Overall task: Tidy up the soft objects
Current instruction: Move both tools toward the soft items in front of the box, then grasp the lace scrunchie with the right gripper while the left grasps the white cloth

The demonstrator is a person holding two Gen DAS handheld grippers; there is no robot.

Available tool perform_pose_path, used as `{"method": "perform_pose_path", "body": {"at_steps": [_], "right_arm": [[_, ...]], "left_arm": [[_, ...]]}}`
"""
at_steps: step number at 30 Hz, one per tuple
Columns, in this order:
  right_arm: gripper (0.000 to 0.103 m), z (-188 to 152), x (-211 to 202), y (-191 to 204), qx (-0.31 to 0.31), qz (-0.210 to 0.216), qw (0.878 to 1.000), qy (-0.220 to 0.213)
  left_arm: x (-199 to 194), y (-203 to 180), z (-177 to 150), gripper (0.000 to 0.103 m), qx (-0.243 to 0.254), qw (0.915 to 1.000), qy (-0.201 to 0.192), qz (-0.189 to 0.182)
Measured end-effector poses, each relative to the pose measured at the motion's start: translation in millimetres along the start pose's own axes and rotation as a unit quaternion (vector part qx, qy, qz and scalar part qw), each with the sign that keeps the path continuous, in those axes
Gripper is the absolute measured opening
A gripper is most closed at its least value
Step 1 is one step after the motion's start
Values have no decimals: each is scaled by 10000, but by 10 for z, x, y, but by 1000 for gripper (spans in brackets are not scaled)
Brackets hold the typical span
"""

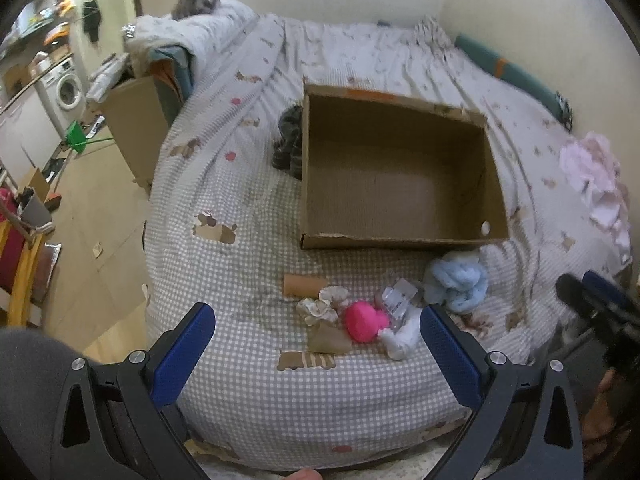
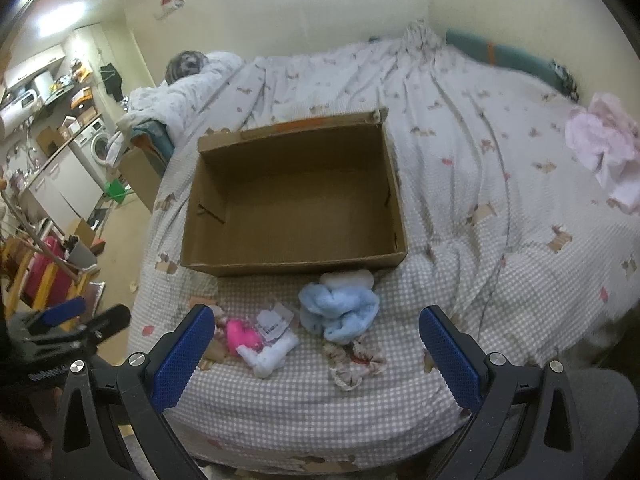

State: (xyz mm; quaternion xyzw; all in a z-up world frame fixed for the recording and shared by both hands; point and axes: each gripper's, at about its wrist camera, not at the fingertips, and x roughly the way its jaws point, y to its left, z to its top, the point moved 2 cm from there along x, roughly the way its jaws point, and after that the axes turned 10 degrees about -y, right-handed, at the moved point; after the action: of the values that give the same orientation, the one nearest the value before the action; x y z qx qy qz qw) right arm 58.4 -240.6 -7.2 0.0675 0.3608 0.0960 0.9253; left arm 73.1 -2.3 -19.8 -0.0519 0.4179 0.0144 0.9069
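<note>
An empty cardboard box (image 1: 400, 236) (image 2: 280, 266) sits on the bed. In front of it lie soft items: a light blue fluffy cloth (image 1: 456, 280) (image 2: 340, 312), a pink plush (image 1: 362, 322) (image 2: 240, 334), a white sock (image 1: 400, 342) (image 2: 270, 356), a beige scrunchie (image 1: 322, 304), a brown cloth piece (image 1: 328, 340) and a floral scrunchie (image 2: 354, 360). My left gripper (image 1: 316, 336) is open above the pink plush. My right gripper (image 2: 316, 336) is open, hovering before the blue cloth. Both are empty.
A checked bedspread (image 1: 240, 264) covers the bed. A dark striped cloth (image 1: 290, 144) lies left of the box. Pink clothing (image 1: 596, 176) (image 2: 604, 148) lies far right. A brown tube (image 1: 302, 284) lies by the scrunchie. Floor and a second box (image 1: 136, 128) are left.
</note>
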Motion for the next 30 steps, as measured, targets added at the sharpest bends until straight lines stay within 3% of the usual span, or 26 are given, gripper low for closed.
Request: {"method": "perform_pose_path", "body": {"at_steps": [8, 15, 18, 22, 25, 28, 29, 30], "right_arm": [[103, 62, 476, -305, 248, -150, 9947, 991], [102, -366, 1007, -477, 348, -311, 9792, 1973], [93, -570, 1207, -449, 410, -225, 9692, 2416], [91, -723, 1393, -287, -242, -428, 9668, 2507], [90, -801, 1465, -186, -386, -290, 9634, 2638], [76, -877, 1554, -144, -565, -377, 9598, 2725], [65, -899, 1575, -136, -581, -362, 9582, 2779], [39, -926, 1594, -118, -654, -376, 9573, 2792]], "left_arm": [[218, 124, 262, 102, 115, 9997, -69, 210], [594, 272, 48, 102, -37, 9992, 254, 295], [720, 338, -61, 102, -313, 9980, 514, 199], [792, 414, -77, 102, -376, 9973, 600, 172], [842, 493, -85, 102, -532, 9957, 730, 219], [873, 578, -120, 102, -685, 9933, 881, 290], [875, 594, -127, 102, -710, 9928, 910, 323], [872, 600, -132, 102, -726, 9925, 922, 346]]}}
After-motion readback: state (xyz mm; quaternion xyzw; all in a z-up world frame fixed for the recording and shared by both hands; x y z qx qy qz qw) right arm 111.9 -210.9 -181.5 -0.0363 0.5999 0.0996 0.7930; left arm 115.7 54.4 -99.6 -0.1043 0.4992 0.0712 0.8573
